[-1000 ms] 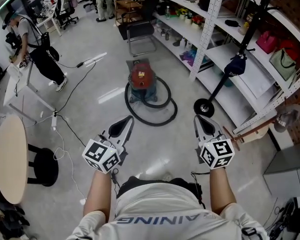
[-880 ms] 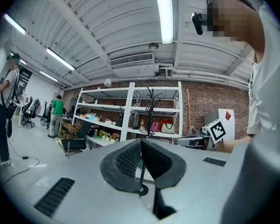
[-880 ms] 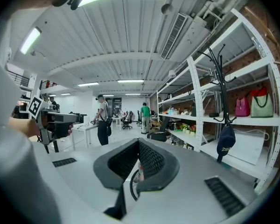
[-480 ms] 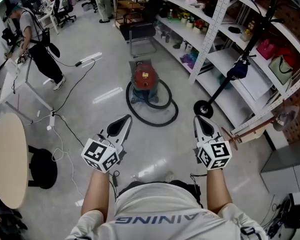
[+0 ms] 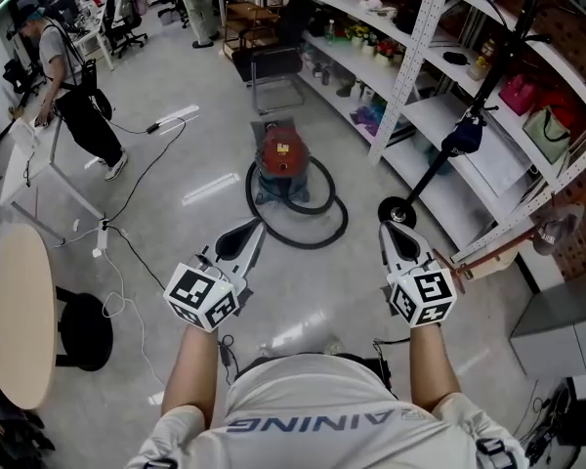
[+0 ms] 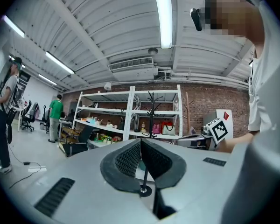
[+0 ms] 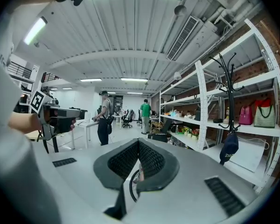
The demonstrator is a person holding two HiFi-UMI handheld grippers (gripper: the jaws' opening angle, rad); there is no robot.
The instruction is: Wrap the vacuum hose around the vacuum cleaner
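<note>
A red vacuum cleaner point(image 5: 280, 152) stands on the grey floor ahead of me. Its black hose point(image 5: 308, 234) lies in loose loops on the floor around its near and right sides. My left gripper point(image 5: 245, 235) is held in the air short of the hose loop, jaws closed to a point with nothing between them. My right gripper point(image 5: 392, 233) hangs at the same height to the right, also shut and empty. In the left gripper view the left gripper point(image 6: 140, 143) shows its pads pressed together. The right gripper view shows the right gripper point(image 7: 138, 144) the same way.
A coat stand with a round black base point(image 5: 398, 209) and a hanging cap point(image 5: 461, 133) stands right of the hose, in front of white shelving point(image 5: 422, 52). A chair point(image 5: 273, 66) is behind the vacuum. On the left are a person point(image 5: 73, 86), floor cables point(image 5: 127, 250), a round table point(image 5: 18, 311) and a stool point(image 5: 88, 328).
Both grippers have drifted a little forward toward the vacuum and stayed shut. The vacuum and hose lie as before.
</note>
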